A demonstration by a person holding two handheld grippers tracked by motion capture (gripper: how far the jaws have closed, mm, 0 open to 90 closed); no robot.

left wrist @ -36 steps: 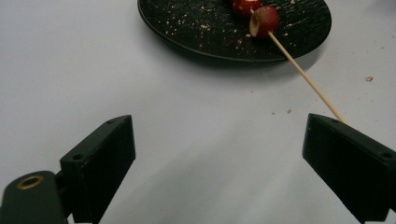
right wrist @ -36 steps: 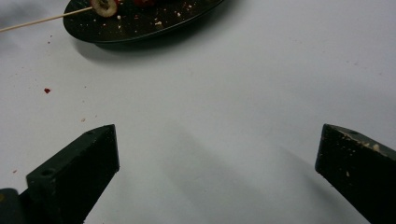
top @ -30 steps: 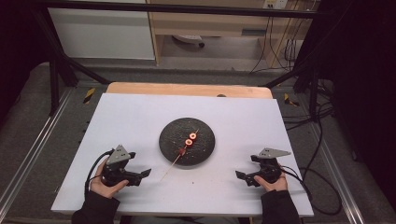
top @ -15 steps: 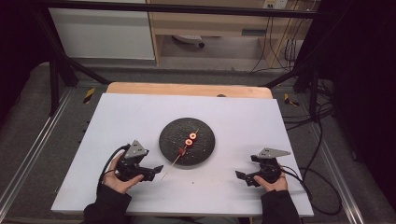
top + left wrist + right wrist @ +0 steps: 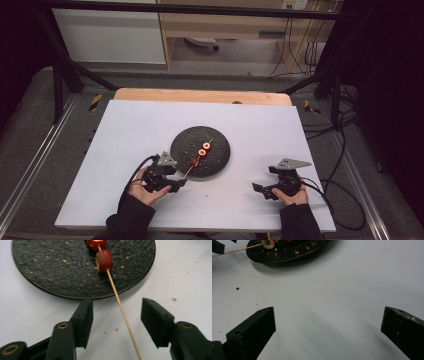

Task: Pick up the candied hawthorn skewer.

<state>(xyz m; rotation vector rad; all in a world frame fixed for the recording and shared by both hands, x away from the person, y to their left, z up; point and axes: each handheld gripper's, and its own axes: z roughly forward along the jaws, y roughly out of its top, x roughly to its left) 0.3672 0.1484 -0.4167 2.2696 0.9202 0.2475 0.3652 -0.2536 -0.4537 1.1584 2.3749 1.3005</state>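
Skewer work, seen from above: my left gripper [image 5: 176, 184] has slid in from the left toward the black plate [image 5: 186, 145] and now sits at the free end of the skewer [image 5: 190, 170], its jaws just narrowing from wide to about half. That puts me on the point of taking the stick. My right gripper [image 5: 264, 191] waits on the white table [image 5: 310, 145], well to the right of the plate.

Left gripper view: the thin, pale wooden skewer [image 5: 122, 312] runs between my two blocky black jaws, touching neither, so nothing is grasped yet. Ahead, it carries round red pieces [image 5: 104, 260] onto the plate [image 5: 50, 272], a rough, speckled dark disc strewn with crumbs.

Right gripper view: my jaws stand wide apart over bare matte table, holding nothing; the plate's rim [image 5: 287, 257] lies far ahead to the left.
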